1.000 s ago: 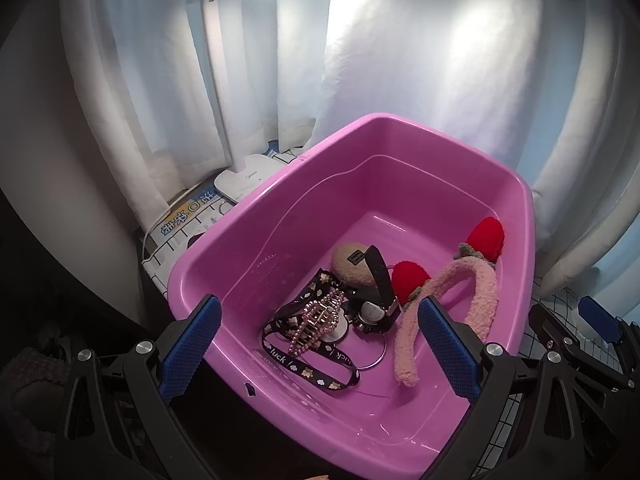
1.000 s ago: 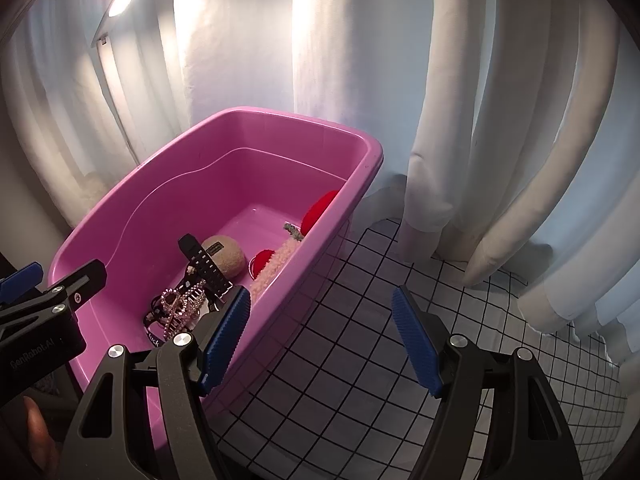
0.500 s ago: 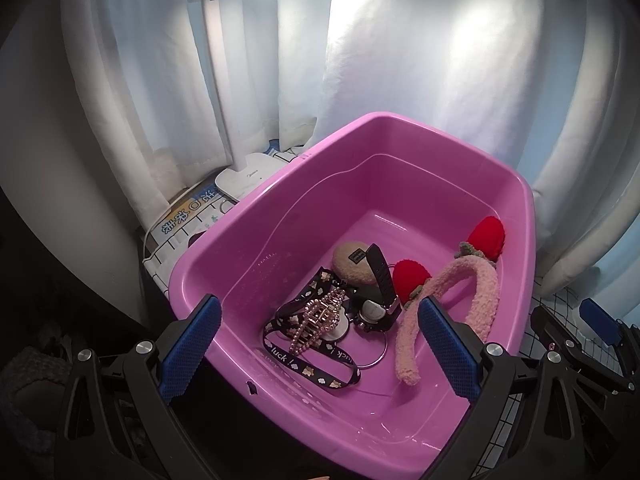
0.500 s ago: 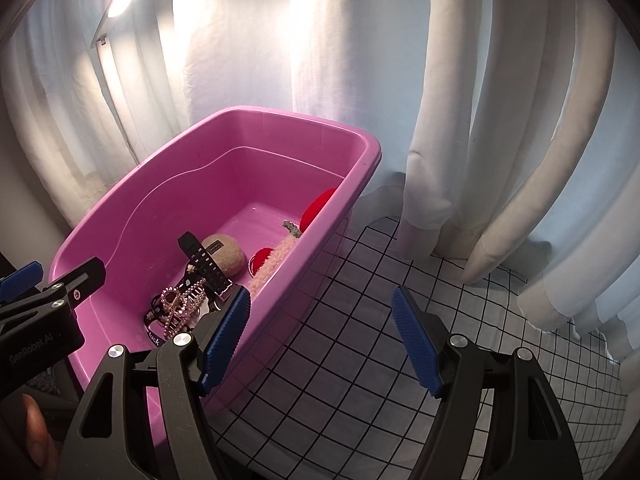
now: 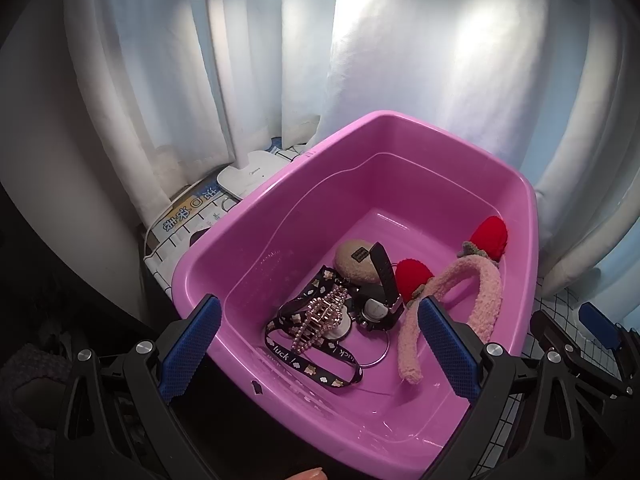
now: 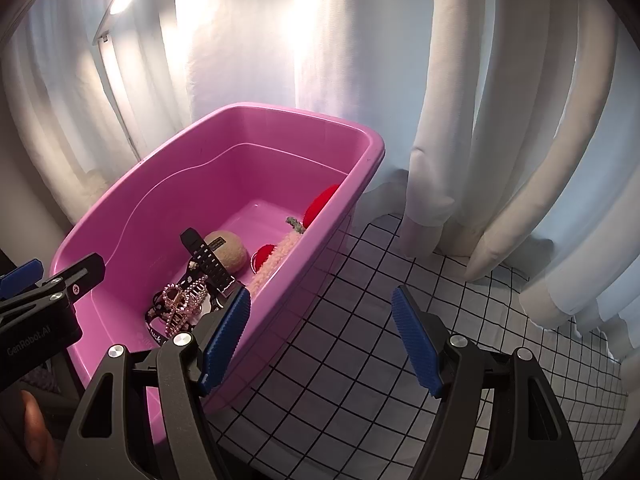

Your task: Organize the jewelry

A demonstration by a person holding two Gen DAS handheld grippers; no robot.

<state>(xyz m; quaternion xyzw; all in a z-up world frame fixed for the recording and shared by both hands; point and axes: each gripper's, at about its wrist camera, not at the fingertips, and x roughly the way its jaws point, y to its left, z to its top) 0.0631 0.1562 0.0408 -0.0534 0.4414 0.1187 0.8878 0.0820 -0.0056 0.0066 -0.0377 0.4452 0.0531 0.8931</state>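
Pink tub (image 5: 532,240) on the checked desk (image 6: 360,320) holds a watch (image 5: 378,304), hair clip (image 5: 320,318) and fuzzy headband (image 5: 486,296). Both the left gripper (image 5: 320,354) and right gripper (image 6: 320,336) hover with fingers spread wide, gripping nothing.

black strap (image 5: 316,364): "luck !" | left gripper (image 6: 36,338) body: "GenRobot.AI"

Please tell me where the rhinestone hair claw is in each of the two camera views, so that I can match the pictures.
Left wrist view: the rhinestone hair claw lies low and centre, on the black lanyard, left of the watch.
Right wrist view: it lies lower left, just above the near blue pad.
Shared landmark: the pink tub, which holds it in both.
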